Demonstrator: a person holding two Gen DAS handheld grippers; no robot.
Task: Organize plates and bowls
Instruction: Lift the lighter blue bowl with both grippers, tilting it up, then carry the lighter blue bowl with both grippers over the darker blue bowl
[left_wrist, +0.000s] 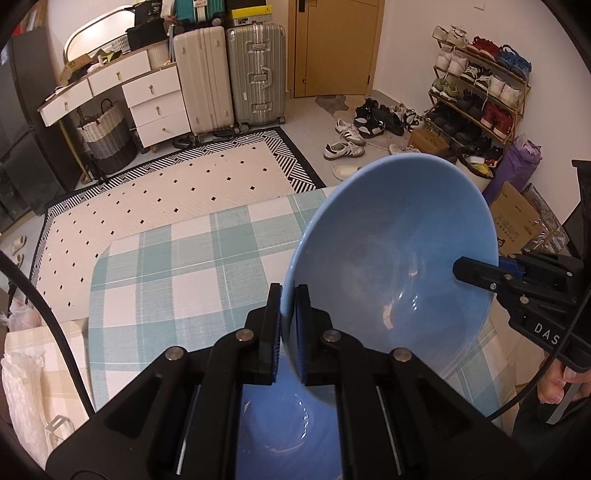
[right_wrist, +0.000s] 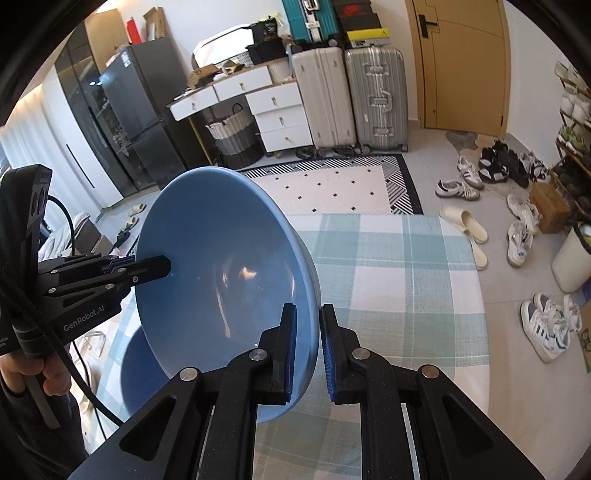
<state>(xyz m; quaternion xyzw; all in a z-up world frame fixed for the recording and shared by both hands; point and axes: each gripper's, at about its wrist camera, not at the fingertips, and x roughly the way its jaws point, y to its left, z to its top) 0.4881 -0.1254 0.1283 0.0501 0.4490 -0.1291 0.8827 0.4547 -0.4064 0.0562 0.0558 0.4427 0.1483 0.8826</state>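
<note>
Two claws grip one tilted blue bowl (left_wrist: 391, 266) over the checked worktop (left_wrist: 177, 266), left claw (left_wrist: 287, 332) clamped on its near-left rim, right claw (right_wrist: 307, 354) closed on the opposite rim, second blue bowl (left_wrist: 280, 432) directly below, nearer left.

The lower blue bowl (left_wrist: 280, 435) sits mostly hidden behind the gripper (left_wrist: 287, 332).

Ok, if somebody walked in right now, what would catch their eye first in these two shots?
The tilted blue bowl, held above the checked tablecloth, with the left tongs clamped on one side of its rim and the right tongs on the opposite side. Just below it sits a second blue bowl. Behind, two upright suitcases stand by the yellow door.
</note>
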